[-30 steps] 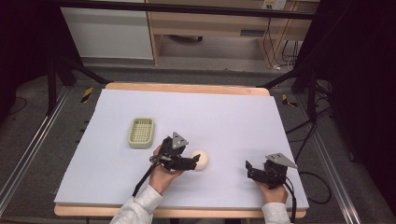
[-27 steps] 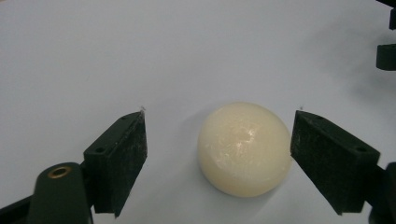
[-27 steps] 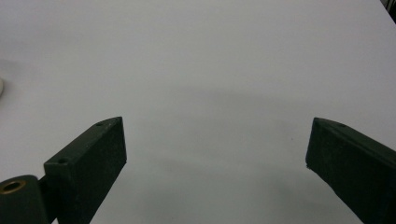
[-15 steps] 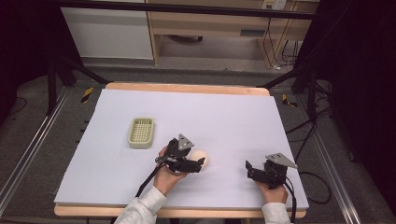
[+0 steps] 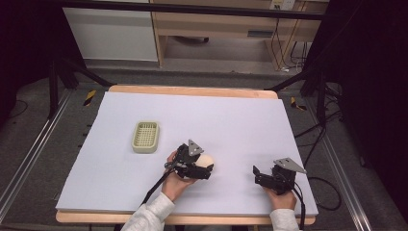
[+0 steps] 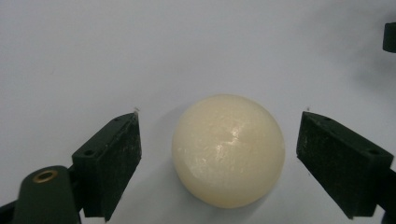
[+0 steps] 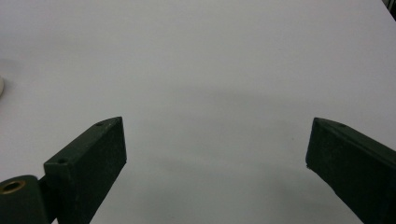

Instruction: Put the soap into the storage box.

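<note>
A cream-coloured ball (image 6: pixel 228 149) lies on the white table between the two jaws of my left gripper (image 6: pixel 218 140), which is open with a gap on either side of the ball. In the high view that ball (image 5: pixel 206 160) peeks out just beyond the left gripper (image 5: pixel 204 166) near the table's front middle. My right gripper (image 5: pixel 256 175) rests low at the front right, open, and in its own view the right gripper (image 7: pixel 215 140) has nothing but bare table between its jaws.
A pale green slotted basket (image 5: pixel 145 136) sits on the table (image 5: pixel 240 115) to the left of and beyond the left gripper. Wooden table edges run along the front and back. Black frame legs and cables stand beyond the right side.
The left gripper has moved forward over the ball, so the ball now lies between its open jaws. The right gripper has stayed still.
</note>
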`<control>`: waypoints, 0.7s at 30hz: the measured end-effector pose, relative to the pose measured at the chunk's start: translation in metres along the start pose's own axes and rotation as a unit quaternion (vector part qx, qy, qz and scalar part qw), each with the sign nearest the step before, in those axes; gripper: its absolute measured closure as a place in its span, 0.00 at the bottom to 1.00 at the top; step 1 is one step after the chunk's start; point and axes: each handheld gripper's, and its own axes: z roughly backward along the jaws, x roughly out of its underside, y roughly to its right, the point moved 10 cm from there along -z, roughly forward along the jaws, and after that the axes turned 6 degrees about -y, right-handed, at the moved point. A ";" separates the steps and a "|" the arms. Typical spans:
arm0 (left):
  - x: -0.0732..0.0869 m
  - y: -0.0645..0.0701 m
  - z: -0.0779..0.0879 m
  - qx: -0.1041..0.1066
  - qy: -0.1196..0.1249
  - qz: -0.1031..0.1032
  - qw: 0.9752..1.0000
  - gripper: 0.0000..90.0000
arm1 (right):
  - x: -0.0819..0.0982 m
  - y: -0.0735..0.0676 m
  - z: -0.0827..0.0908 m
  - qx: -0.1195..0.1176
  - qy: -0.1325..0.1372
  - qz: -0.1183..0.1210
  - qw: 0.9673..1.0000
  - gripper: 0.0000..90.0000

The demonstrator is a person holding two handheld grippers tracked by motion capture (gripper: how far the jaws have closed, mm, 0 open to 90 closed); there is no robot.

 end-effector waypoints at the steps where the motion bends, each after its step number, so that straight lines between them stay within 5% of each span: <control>1: 0.000 0.000 -0.001 -0.001 0.000 -0.001 1.000 0.15 | 0.000 0.000 0.000 0.000 0.000 0.000 1.000 0.06; 21: 0.006 0.003 -0.017 -0.001 -0.016 -0.002 1.000 0.13 | 0.000 0.000 0.000 -0.002 -0.003 -0.001 1.000 0.06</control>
